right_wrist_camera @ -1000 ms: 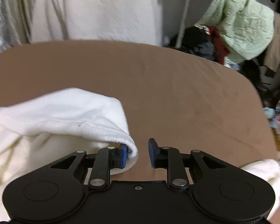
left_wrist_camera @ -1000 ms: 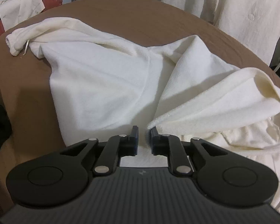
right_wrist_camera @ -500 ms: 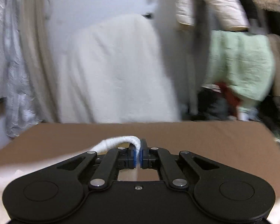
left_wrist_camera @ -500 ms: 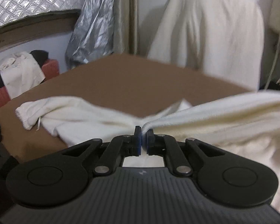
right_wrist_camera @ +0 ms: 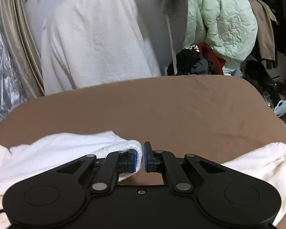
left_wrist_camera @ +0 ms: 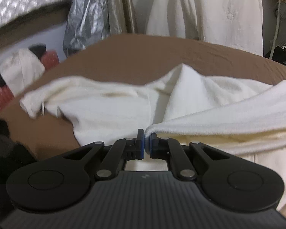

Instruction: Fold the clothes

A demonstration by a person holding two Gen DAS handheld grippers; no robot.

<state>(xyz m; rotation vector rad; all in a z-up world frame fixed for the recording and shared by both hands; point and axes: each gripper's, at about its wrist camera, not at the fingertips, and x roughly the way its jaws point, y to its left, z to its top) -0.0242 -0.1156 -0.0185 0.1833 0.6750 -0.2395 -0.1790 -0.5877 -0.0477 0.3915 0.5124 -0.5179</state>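
A cream fleece garment [left_wrist_camera: 112, 110] lies rumpled across the brown bed cover [left_wrist_camera: 143, 57]. One gathered end with a drawstring [left_wrist_camera: 33, 105] points to the left. My left gripper [left_wrist_camera: 146, 144] is shut on a thick folded hem that stretches off to the right, lifted a little above the rest of the cloth. In the right wrist view my right gripper [right_wrist_camera: 142, 157] is shut on the garment's hem [right_wrist_camera: 122, 146], which trails off to the left over the bed cover [right_wrist_camera: 171, 110]. A gathered cuff [right_wrist_camera: 267, 162] lies at the right edge.
Behind the bed stands something draped in white cloth [right_wrist_camera: 97, 38], with a silver bag [left_wrist_camera: 85, 15] and a curtain to its left. A green quilted jacket [right_wrist_camera: 223, 24] and a pile of dark clothes [right_wrist_camera: 192, 61] are at the far right. A red case [left_wrist_camera: 49, 59] sits left.
Both grippers went from open around the garment's hem to shut on it. Both then rose and tilted up, lifting the pinched cloth; the right one also swung sideways.
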